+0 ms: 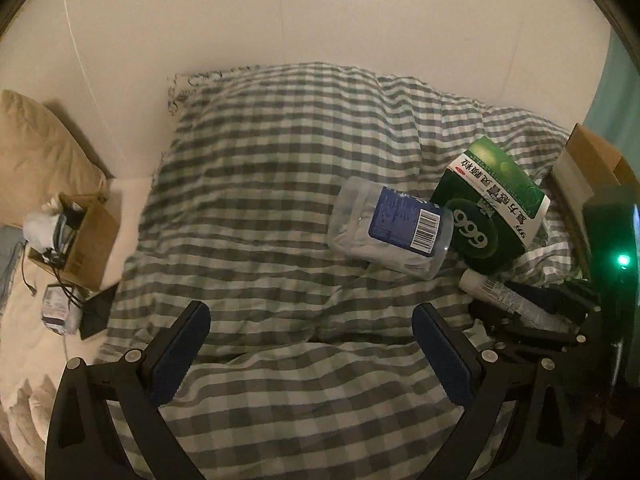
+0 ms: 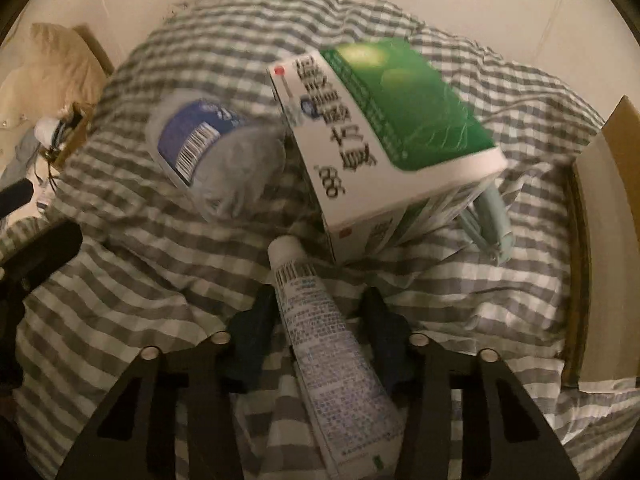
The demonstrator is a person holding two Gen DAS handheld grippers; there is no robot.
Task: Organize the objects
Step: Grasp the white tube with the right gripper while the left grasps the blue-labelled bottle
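Note:
A clear plastic jar [image 1: 390,227] with a blue label lies on its side on the checked duvet [image 1: 260,200]. A green and white medicine box [image 1: 494,206] leans beside it on the right. A white tube [image 1: 516,300] lies below the box. My left gripper [image 1: 312,336] is open and empty above the duvet, left of these objects. In the right wrist view my right gripper [image 2: 316,320] is closed around the white tube [image 2: 320,332], with the box [image 2: 384,136] and the jar [image 2: 212,152] just beyond. A pale green object [image 2: 490,224] pokes out from under the box.
An open cardboard box [image 1: 592,164] stands at the right edge of the bed, also in the right wrist view [image 2: 604,240]. A smaller cardboard box [image 1: 76,240] with cables and clutter sits at the left near a beige pillow [image 1: 44,160]. A wall runs behind the bed.

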